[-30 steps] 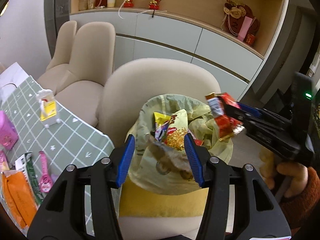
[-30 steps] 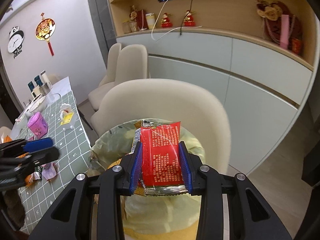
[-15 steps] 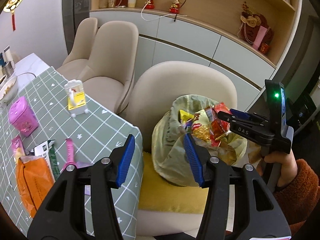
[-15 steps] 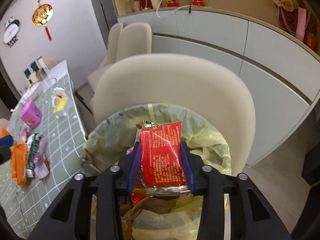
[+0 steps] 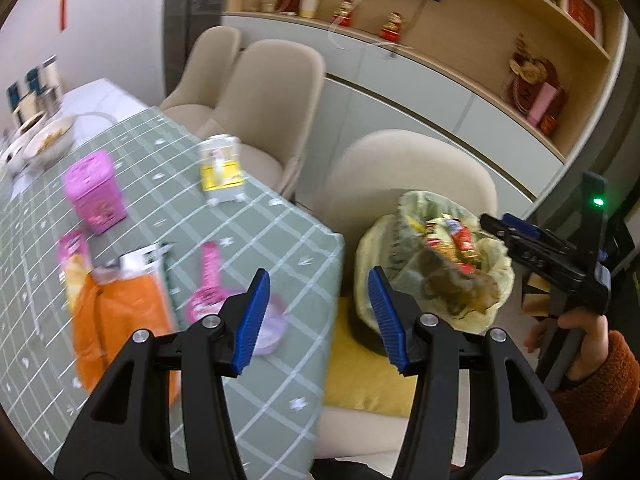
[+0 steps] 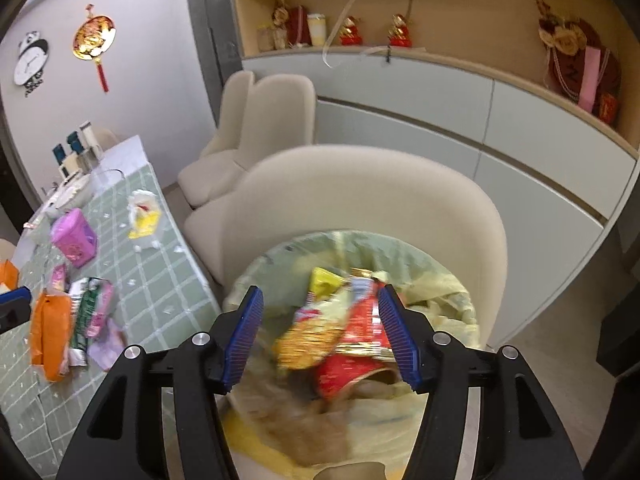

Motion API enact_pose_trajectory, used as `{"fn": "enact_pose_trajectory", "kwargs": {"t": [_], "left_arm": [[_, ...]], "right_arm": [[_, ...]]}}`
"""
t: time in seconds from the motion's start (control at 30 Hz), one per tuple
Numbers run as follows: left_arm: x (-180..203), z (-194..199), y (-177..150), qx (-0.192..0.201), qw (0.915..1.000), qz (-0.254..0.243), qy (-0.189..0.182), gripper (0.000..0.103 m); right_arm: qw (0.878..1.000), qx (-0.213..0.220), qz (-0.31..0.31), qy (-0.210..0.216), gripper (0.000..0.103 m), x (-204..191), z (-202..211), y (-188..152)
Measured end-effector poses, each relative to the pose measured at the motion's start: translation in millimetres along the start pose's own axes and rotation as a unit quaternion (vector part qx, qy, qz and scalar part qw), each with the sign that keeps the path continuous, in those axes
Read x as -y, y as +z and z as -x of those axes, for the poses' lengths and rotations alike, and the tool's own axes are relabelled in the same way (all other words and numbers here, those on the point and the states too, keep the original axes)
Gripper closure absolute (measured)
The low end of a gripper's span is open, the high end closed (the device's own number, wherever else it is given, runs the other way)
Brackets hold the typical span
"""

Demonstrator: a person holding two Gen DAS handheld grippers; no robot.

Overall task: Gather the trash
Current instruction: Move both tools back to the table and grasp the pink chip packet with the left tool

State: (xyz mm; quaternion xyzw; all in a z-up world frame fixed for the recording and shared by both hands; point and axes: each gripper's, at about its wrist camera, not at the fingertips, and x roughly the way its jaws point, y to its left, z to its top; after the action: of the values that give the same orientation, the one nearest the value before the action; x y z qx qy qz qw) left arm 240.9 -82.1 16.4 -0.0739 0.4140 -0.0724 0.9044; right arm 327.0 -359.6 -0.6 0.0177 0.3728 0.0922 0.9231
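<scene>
Your right tongs (image 6: 320,336) gape over the trash bag (image 6: 448,300), dropping wrappers inside. Your left tongs (image 5: 316,316) hang apart too, wrappers (image 5: 120,312) at nine o'clock on the counter (image 5: 256,220).

Even, soft indoor light fills both of my wrist views; shadows are faint, and its source lies outside the frames. Fisheye distortion bends the far shelving (image 6: 460,56) into an arc, and black vignetting closes every corner. In my left view, motion blur smears the near orange packet (image 5: 120,320) and the checked tablecloth (image 5: 280,240); my left gripper (image 5: 318,316) stays crisp. In my right view, the wrappers in the trash bag (image 6: 452,280) are streaked, sharpest blur low in the frame. The far cabinets look pale and slightly washed.
</scene>
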Motion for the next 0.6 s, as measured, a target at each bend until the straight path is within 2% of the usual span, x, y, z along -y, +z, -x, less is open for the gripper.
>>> {"fn": "enact_pose_trajectory", "kwargs": {"t": [0.13,0.2,0.3,0.4,0.47,0.6], "left_arm": [[-56,17,-13,0.006,0.9984,0.047,0.03,0.054],[-92,24,-24,0.006,0.9955,0.082,0.048,0.054],[-145,34,-42,0.004,0.9887,0.132,0.071,0.054],[-185,44,-55,0.013,0.9823,0.163,0.091,0.054],[-211,46,-62,0.016,0.9794,0.179,0.093,0.051],[-247,43,-68,0.023,0.9775,0.2,0.062,0.049]], "right_arm": [[0.999,0.011,0.014,0.028,0.045,-37,8,0],[0.999,-0.006,0.023,0.046,0.045,-57,8,-3],[0.997,-0.003,0.044,0.059,0.045,-81,14,-7],[0.994,-0.017,0.05,0.1,0.045,-106,17,-9],[0.991,-0.022,0.052,0.122,0.045,-119,17,-12],[0.989,-0.024,0.087,0.114,0.045,-150,20,-23]]}}
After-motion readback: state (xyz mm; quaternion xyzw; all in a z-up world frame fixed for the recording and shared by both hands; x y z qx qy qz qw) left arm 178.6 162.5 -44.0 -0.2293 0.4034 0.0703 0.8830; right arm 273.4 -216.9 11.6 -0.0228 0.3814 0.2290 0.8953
